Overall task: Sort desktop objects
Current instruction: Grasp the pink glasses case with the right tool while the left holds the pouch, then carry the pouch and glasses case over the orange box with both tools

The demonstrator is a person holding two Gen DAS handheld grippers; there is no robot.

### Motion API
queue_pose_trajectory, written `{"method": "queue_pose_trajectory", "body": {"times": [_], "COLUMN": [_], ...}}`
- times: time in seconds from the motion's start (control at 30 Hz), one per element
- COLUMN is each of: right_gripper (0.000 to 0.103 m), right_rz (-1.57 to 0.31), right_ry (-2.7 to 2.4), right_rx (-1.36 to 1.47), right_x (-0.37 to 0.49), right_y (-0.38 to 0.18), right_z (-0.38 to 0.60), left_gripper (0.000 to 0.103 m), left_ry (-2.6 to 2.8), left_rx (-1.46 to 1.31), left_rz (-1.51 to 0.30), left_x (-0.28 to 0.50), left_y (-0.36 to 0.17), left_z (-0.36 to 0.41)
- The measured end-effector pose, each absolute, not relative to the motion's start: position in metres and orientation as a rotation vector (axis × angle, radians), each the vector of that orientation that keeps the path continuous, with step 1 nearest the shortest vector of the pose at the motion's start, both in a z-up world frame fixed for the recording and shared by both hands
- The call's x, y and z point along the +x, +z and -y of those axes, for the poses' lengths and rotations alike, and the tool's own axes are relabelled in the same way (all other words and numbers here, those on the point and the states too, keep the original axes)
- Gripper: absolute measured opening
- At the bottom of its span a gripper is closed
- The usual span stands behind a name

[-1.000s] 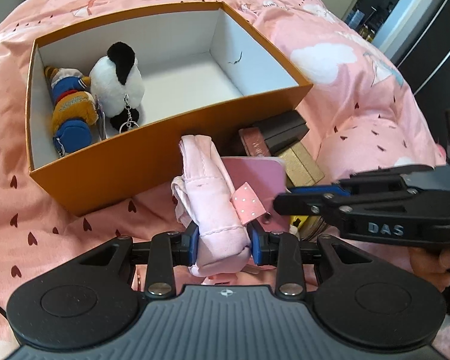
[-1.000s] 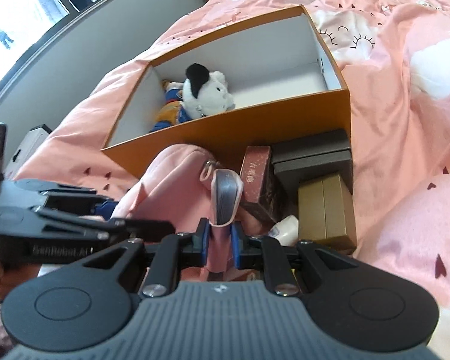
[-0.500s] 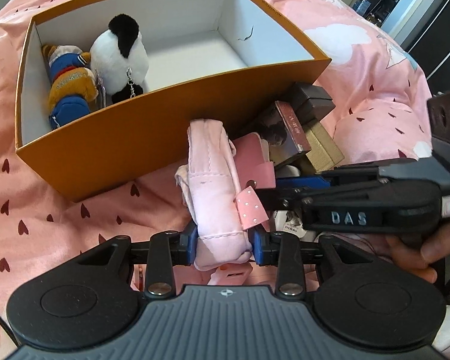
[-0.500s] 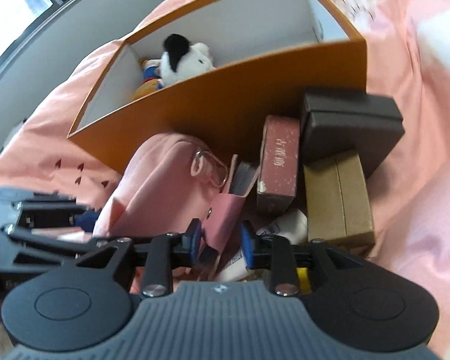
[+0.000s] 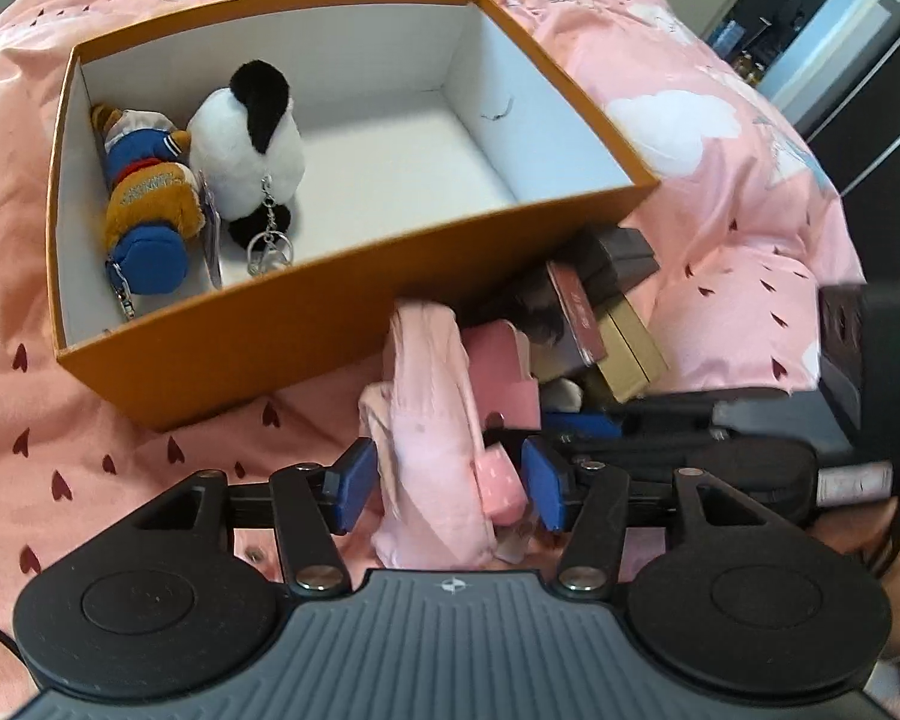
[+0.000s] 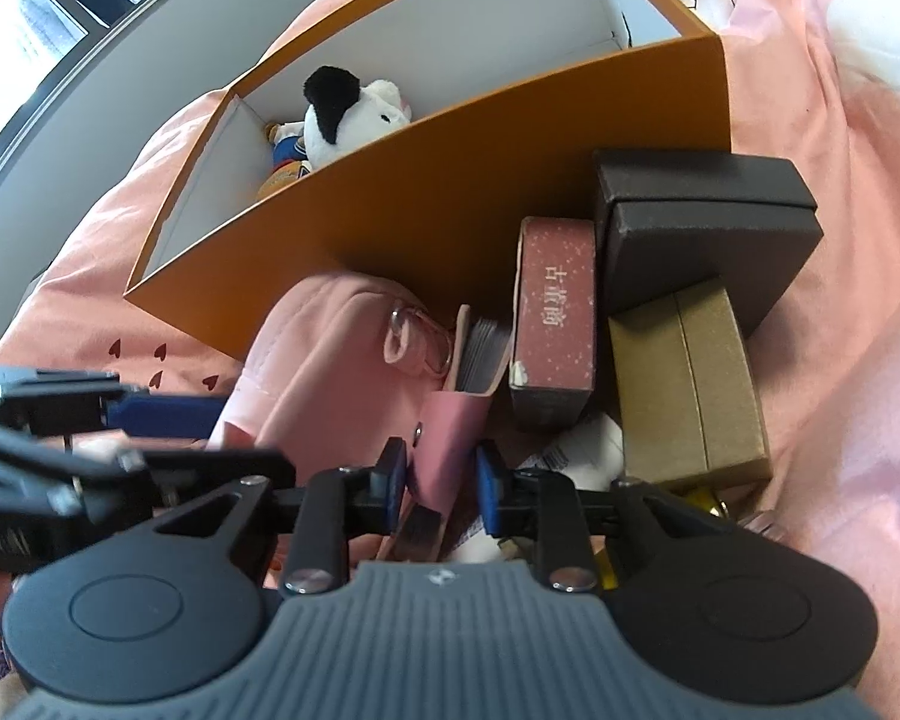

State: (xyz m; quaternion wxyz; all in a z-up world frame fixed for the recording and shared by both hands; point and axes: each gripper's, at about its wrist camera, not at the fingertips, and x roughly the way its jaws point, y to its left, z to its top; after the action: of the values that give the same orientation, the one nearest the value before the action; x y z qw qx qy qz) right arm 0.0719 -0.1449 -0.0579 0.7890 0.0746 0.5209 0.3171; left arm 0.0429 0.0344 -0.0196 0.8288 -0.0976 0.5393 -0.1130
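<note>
While two plush toys (image 5: 210, 180) sit in orange box (image 5: 342, 312) left end, rest unsorted. Left tool (image 5: 447, 483) spread partway around pink pouch (image 5: 432, 420), pads clear of fabric. Right tool (image 6: 439, 480) likewise loose around pink card holder (image 6: 456, 420). Small boxes (image 6: 684, 324) piled on bed near box.

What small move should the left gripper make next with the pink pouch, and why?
Probably close the left gripper on the pink pouch. Its pads stand either side of the pouch with gaps showing, so it isn't gripped. The pouch lies outside the orange box, where two plush keychains already sit and floor space remains.
</note>
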Motion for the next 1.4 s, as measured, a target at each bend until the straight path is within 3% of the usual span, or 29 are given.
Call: {"method": "queue_pose_trajectory", "body": {"times": [0.13, 0.27, 0.5, 1.4], "right_gripper": [0.03, 0.03, 0.024, 0.02], "right_rz": [-1.117, -1.107, -1.117, -0.862], "right_ry": [0.684, 0.674, 0.675, 0.758], "right_rx": [0.167, 0.181, 0.187, 0.159], "right_x": [0.073, 0.074, 0.073, 0.064], "right_y": [-0.057, -0.055, -0.06, 0.061], "right_z": [0.145, 0.147, 0.145, 0.163], "left_gripper": [0.063, 0.044, 0.03, 0.027], "left_ry": [-0.231, -0.214, -0.212, -0.204], "left_rx": [-0.173, -0.205, -0.221, -0.281], "left_rz": [-1.18, -1.182, -1.151, -0.89], "left_x": [0.057, 0.062, 0.056, 0.043], "left_y": [-0.028, -0.034, -0.029, 0.077], "left_z": [-0.028, -0.031, -0.033, -0.051]}}
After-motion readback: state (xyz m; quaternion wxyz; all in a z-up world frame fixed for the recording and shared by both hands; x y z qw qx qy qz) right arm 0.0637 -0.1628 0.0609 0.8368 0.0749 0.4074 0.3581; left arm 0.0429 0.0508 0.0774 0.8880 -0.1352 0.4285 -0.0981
